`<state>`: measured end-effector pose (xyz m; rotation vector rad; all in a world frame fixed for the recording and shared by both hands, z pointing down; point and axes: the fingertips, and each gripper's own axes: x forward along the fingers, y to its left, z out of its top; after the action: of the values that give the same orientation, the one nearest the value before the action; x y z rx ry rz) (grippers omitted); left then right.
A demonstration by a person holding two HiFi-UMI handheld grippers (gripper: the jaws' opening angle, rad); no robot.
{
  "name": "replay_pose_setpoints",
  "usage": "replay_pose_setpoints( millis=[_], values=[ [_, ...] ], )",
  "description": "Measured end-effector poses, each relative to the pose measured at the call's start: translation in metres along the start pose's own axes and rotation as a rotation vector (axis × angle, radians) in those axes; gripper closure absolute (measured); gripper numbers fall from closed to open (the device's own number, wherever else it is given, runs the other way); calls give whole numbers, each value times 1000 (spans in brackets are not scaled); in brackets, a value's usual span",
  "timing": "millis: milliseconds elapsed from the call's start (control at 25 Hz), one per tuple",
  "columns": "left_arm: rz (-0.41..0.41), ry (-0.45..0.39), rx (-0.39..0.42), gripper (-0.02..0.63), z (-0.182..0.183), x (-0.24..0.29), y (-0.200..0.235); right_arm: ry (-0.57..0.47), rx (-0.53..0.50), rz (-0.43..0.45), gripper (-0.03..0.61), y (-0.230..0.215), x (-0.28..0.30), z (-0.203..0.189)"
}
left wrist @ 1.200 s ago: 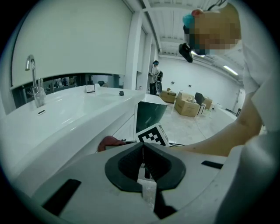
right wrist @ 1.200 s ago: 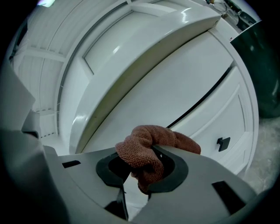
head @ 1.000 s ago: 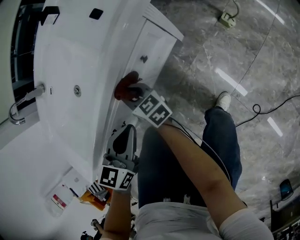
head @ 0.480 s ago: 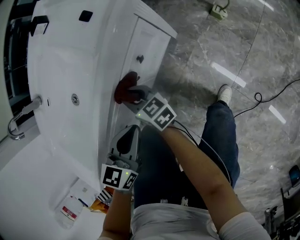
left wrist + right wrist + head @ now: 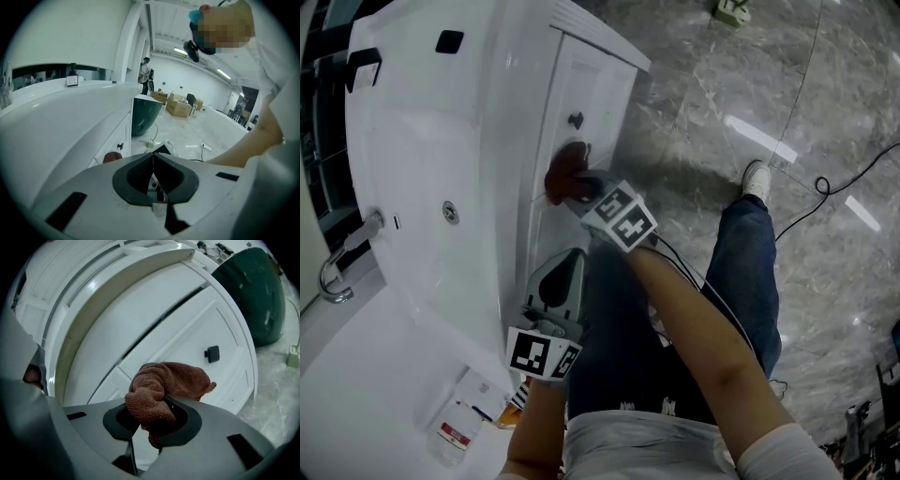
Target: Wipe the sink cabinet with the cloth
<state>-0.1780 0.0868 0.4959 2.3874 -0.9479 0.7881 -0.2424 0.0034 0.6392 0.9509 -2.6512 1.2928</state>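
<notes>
A: Now, head view first. Where is the cloth?
B: The cloth (image 5: 565, 174) is reddish-brown and bunched at the tip of the right gripper (image 5: 584, 186). It sits against the white front of the sink cabinet (image 5: 586, 84), just below the dark knob (image 5: 576, 120). The left gripper (image 5: 562, 272) hangs lower, beside the cabinet's edge, apart from the cloth.
A: Left gripper view?
B: The jaws are closed on each other, tips meeting, nothing between them. The cloth (image 5: 111, 157) shows small beyond them, near the knob (image 5: 120, 146).
A: Right gripper view?
B: The jaws are clamped on a fold of the cloth (image 5: 164, 383). The rest bulges forward over them onto the door panel (image 5: 178, 329). The knob (image 5: 212, 354) sits up and right of the cloth, apart from it. A dark green tub (image 5: 253, 291) stands on the floor past the cabinet's far end.
A: Is the cloth touching the panel?
B: It looks so, but the cloth itself hides the contact line.
</notes>
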Motion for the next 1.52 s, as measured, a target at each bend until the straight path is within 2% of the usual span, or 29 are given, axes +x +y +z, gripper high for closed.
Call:
replay_pose_setpoints(
  millis=[320,640,1000,1520],
  values=[
    [-26,27,52,601,-9,20,5,108,43,-87,480,-65,25,-62],
    [-38,51,58,601,-16,27,10,154,19,-109,480,-87,34,-79],
    [-50,52,48,601,-6,39,2,169,-27,-101,480,-101,29,-59],
    [18,20,58,601,11,83,-3,26,-45,-165,480,-203,2,35]
  ],
)
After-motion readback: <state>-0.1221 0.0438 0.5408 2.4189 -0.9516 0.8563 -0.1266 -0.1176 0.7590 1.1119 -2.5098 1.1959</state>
